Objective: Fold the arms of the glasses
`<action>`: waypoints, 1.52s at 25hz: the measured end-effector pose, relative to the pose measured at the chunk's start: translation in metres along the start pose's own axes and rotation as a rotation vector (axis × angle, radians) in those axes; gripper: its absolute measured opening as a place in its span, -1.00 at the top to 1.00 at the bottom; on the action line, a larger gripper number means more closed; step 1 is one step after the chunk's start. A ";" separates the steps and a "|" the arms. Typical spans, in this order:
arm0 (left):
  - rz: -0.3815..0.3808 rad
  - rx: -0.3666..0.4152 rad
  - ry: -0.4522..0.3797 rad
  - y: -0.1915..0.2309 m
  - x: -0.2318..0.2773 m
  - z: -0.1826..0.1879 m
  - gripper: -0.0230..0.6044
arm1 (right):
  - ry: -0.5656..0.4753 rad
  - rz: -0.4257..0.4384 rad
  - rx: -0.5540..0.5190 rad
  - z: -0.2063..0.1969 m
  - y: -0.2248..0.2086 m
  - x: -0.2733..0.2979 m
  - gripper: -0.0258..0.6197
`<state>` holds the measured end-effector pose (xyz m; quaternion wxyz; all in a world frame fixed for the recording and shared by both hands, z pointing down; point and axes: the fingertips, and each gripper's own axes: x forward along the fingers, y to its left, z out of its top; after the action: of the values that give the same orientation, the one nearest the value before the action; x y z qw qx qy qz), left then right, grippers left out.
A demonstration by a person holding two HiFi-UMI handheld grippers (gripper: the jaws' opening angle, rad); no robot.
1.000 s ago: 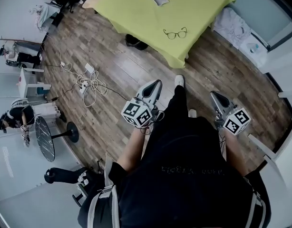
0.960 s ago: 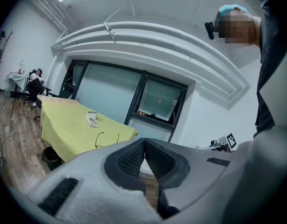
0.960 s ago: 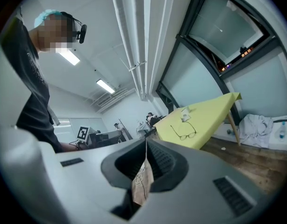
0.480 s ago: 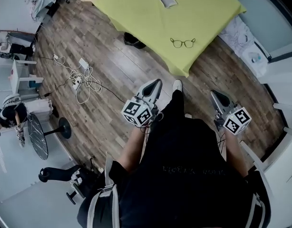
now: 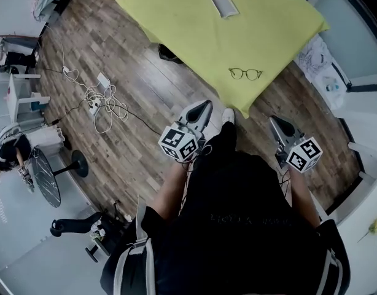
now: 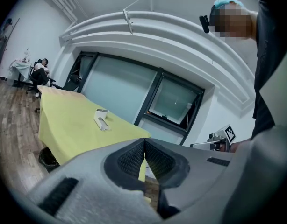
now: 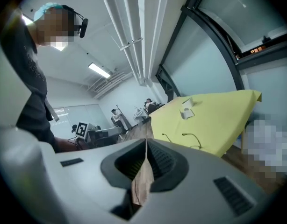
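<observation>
A pair of thin dark-framed glasses (image 5: 245, 74) lies near the front corner of the yellow-green table (image 5: 188, 17), with its arms unfolded. The right gripper view shows the glasses (image 7: 183, 138) with both arms sticking out. My left gripper (image 5: 205, 104) is held over the floor, short of the table, shut with nothing in it. My right gripper (image 5: 274, 120) is also shut and empty, and sits below and right of the glasses. In the gripper views, the left gripper (image 6: 144, 142) and the right gripper (image 7: 146, 142) have their jaws pressed together. The left gripper view does not show the glasses.
A small white object (image 5: 224, 3) lies further back on the table. Dark shoes (image 5: 170, 54) sit under the table edge. A power strip with tangled cables (image 5: 102, 97) lies on the wood floor at left, near a round stand (image 5: 50, 177). White cloth (image 5: 317, 63) lies at right.
The person has stepped toward the table, so the glasses now appear lower and further right in the head view. Both grippers stay shut and keep the same pose.
</observation>
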<state>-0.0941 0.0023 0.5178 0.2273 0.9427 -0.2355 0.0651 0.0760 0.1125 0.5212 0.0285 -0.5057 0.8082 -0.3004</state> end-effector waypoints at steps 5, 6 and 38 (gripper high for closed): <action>-0.011 -0.028 0.020 0.021 0.025 0.006 0.87 | 0.035 -0.006 0.003 0.016 -0.020 0.031 0.83; -0.017 -0.024 0.024 0.024 0.029 0.008 0.87 | 0.039 -0.007 -0.003 0.021 -0.021 0.037 0.83; -0.087 0.116 -0.039 0.003 0.097 0.059 0.87 | 0.432 0.120 -0.590 0.021 -0.094 0.096 0.83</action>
<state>-0.0097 -0.0674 0.4885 0.1704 0.9647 -0.1945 0.0504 0.1115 -0.0063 0.5767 -0.2722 -0.3687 0.8757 -0.1520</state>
